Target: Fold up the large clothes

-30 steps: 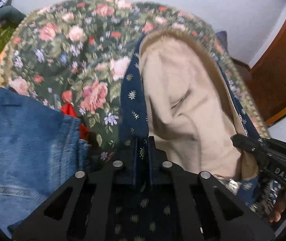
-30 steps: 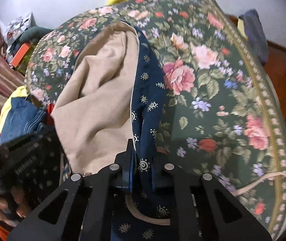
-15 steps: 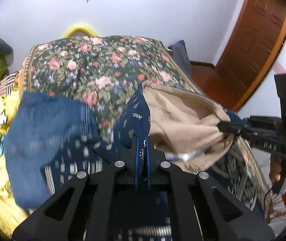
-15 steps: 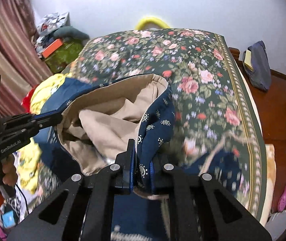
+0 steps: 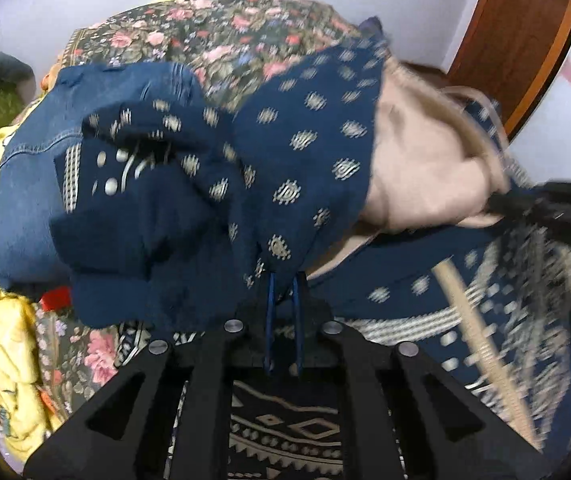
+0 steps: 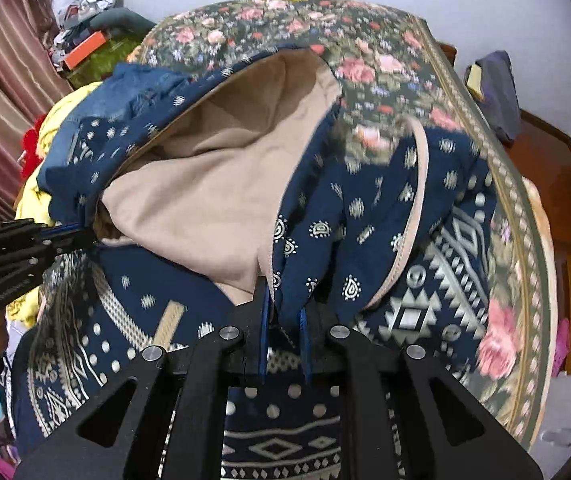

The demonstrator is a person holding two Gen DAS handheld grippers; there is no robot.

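Observation:
A large navy garment (image 5: 301, 152) with cream motifs and a beige lining (image 5: 417, 168) hangs between my two grippers above the floral bed. My left gripper (image 5: 283, 280) is shut on one edge of it. My right gripper (image 6: 283, 300) is shut on the other edge of the navy garment (image 6: 369, 208), with the beige lining (image 6: 221, 184) open toward the camera. The left gripper also shows at the left of the right wrist view (image 6: 69, 236). The right gripper also shows at the right of the left wrist view (image 5: 501, 204). The garment's lower part drapes below both grippers.
The bed has a dark floral cover (image 6: 385, 40). Blue jeans (image 5: 37, 168) and yellow cloth (image 5: 1, 320) lie piled on its left side. A wooden door (image 5: 525, 40) is to the right. Clutter and a curtain (image 6: 1, 72) are to the left.
Both grippers have lifted the garment and pulled it toward the cameras. More of its patterned lower part now hangs spread below them, and the opening faces the right wrist camera.

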